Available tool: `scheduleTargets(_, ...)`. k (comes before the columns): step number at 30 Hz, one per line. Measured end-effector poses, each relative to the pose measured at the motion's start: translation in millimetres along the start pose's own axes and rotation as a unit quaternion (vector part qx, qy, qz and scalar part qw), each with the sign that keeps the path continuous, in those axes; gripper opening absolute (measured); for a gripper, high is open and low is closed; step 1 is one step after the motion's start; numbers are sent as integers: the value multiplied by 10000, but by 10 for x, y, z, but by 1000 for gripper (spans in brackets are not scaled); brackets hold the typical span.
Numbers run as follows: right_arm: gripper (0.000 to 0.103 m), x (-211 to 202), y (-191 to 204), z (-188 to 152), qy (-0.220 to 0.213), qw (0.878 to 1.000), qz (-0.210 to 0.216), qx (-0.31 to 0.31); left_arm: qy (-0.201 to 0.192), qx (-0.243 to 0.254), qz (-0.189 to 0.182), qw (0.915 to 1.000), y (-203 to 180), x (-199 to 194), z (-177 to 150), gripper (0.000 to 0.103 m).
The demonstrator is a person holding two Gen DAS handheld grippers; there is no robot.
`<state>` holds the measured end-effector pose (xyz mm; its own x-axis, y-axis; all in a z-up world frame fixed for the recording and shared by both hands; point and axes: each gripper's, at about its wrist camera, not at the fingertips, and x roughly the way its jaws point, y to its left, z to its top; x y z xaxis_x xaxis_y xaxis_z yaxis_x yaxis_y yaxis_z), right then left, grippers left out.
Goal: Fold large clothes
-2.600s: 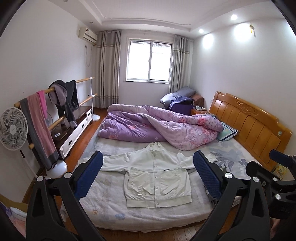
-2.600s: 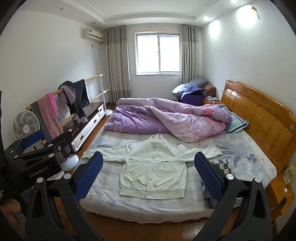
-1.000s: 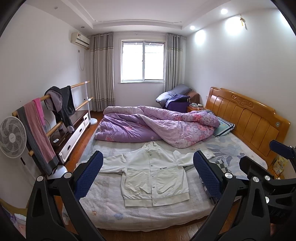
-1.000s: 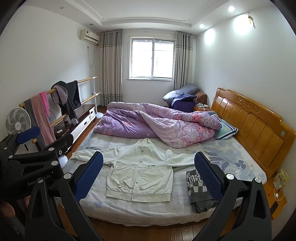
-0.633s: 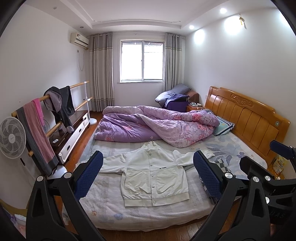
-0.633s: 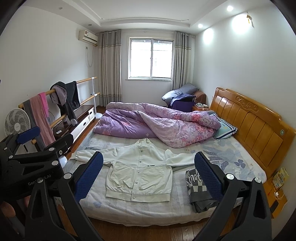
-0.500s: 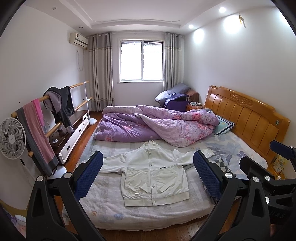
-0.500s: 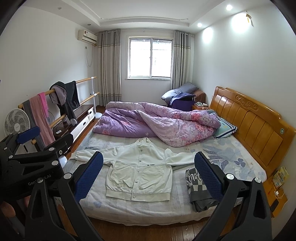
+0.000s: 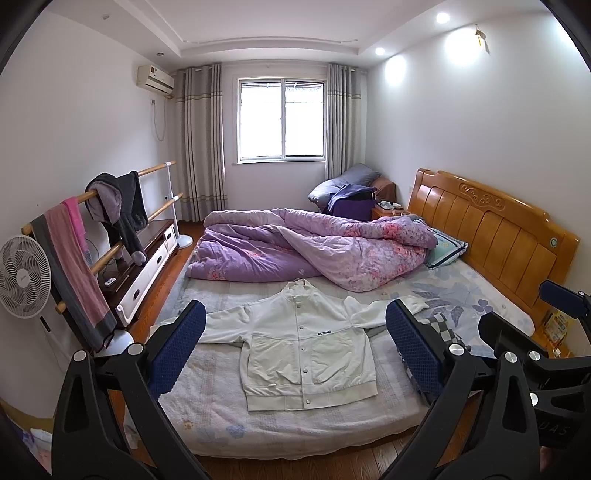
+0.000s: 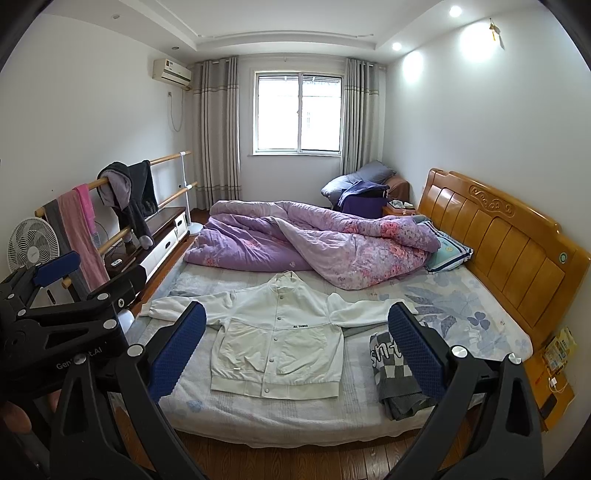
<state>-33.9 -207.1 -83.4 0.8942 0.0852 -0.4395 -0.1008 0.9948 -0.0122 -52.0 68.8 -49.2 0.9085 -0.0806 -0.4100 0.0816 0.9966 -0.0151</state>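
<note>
white walls (image 9: 461,129), bright window (image 9: 282,120) with grey curtains (image 9: 201,144), wooden headboard (image 9: 495,229), purple blanket (image 9: 303,251) on the bed (image 9: 229,424), brown wood floor (image 10: 295,459), white fan (image 9: 24,277), air conditioner (image 9: 155,78), ceiling lights (image 9: 441,17) on

Left tool (image 9: 293,343) and right tool (image 10: 297,345): each has two black angular fingers with silver screw heads, faced with blue dimpled pads (image 10: 179,349). The left tool's black body carries pale lettering, partly illegible, apparently beginning "Gen".
</note>
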Motion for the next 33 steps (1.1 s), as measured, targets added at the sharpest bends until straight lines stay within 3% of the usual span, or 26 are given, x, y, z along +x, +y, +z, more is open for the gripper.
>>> scheduleTargets(33,95,57,-41,-46,46,10000,8,18,36,44,-105,9999,178,28,-26,98)
